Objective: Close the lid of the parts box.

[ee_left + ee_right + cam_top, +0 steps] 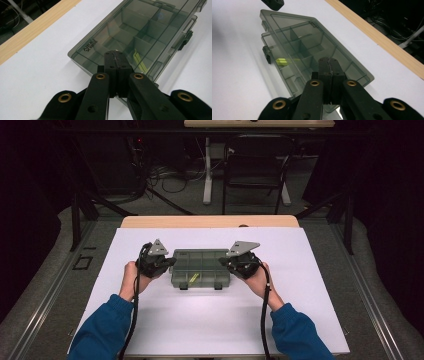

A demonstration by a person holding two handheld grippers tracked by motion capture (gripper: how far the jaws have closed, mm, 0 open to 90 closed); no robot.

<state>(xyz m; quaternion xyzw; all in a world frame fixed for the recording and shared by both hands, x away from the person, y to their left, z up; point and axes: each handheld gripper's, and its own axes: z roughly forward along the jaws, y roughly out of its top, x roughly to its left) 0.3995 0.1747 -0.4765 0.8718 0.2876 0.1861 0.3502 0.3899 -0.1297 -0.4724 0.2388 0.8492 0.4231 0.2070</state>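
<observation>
Left: the left hand-held gripper (167,263), held in the person's left hand (131,276), meets the left end of a smoky, see-through compartment box (200,268). In the left gripper view (114,53) its two black jaws are clenched flat against each other, with nothing between them, their tips over the box's lid at that end.

Centre: the box lies flat on the white surface (210,320), lid shut, its two dark latches (218,287) on the near side. A small yellow-green piece (193,277) rests in a near compartment, left of centre.

Right: the right hand-held gripper (224,262), in the right hand (256,277), meets the box's right end. In the right gripper view (329,60) its jaws are likewise clenched on nothing, tips above the lid (312,42).
</observation>
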